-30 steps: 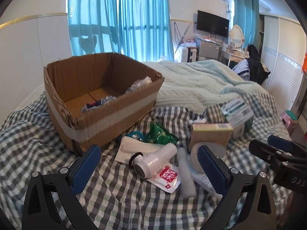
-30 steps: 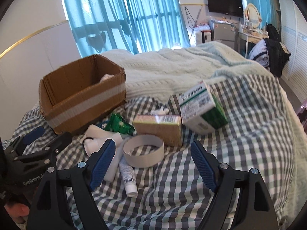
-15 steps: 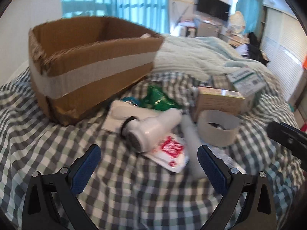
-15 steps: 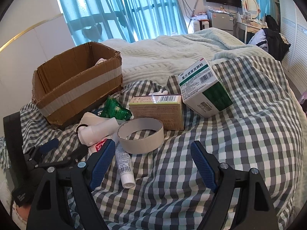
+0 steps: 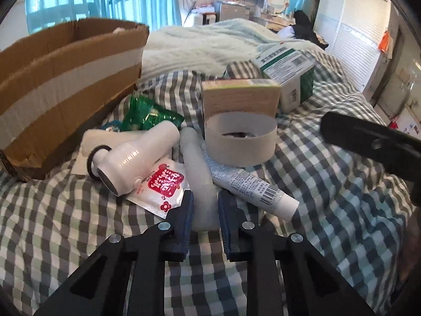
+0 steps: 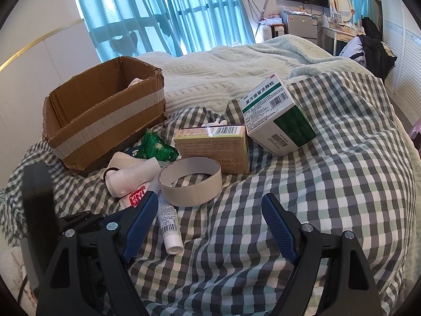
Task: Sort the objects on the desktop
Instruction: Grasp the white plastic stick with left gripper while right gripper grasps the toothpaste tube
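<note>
On the checked bedspread lies a frosted white tube (image 5: 196,158). My left gripper (image 5: 205,202) is closing on its near end, with both blue pads against its sides. Around it lie a white barcode tube (image 5: 252,187), a red-printed sachet (image 5: 163,184), a small white dryer-like device (image 5: 131,155) and a cardboard tape ring (image 5: 239,144). My right gripper (image 6: 209,197) hangs open over bare cloth, just in front of the tape ring (image 6: 189,184), with nothing between its fingers. The cardboard box (image 6: 105,121) stands open at the back left.
A tan carton (image 6: 213,147) and a green-and-white medicine box (image 6: 276,118) sit behind the ring, and a green packet (image 6: 155,147) lies by the cardboard box. A pale knitted blanket (image 6: 236,73) covers the bed beyond. Checked cloth stretches to the right.
My left gripper came down and forward over the pile, and its jaws went from wide open to closed around the frosted tube. The right gripper stays about where it was, still open.
</note>
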A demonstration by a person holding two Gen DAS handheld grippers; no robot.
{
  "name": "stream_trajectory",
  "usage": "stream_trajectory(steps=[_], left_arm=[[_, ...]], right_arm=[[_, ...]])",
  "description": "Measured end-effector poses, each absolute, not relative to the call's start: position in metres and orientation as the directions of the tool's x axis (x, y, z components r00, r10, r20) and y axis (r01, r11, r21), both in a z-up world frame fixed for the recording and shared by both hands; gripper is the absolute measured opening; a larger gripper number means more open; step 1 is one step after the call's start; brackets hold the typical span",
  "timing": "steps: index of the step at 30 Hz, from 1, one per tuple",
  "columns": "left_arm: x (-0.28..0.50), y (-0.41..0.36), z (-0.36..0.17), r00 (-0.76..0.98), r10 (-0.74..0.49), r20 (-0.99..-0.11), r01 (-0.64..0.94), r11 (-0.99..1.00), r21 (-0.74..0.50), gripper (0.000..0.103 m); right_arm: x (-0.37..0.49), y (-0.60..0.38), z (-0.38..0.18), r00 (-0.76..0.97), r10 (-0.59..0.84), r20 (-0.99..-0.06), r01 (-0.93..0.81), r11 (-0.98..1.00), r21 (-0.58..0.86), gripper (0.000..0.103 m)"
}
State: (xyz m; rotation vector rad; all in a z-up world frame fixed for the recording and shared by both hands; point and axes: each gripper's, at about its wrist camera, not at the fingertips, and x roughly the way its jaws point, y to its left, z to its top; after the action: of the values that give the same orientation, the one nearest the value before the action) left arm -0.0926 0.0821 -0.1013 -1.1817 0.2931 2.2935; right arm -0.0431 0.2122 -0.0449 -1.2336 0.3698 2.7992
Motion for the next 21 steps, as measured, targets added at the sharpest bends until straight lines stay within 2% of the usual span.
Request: stream_trajectory(steps=[11,21], left_arm=[[-0.089,0.033,-0.078,-0.44,0.417,-0.796,-0.457,-0.866,-0.202,0.019],[-0.101,0.005,-0.083,-0.444,0.38,-0.812,-0.363,-0.904,-0.224,0.021]], right_arm=[[-0.045,0.202,-0.051,-0.642,-0.095,-0.761,-0.094,-0.975,0.202,0.081],[-0.063,0.173,-0.072,-0.544,-0.159,-0.824,0.02,-0.984,0.177,0.081]])
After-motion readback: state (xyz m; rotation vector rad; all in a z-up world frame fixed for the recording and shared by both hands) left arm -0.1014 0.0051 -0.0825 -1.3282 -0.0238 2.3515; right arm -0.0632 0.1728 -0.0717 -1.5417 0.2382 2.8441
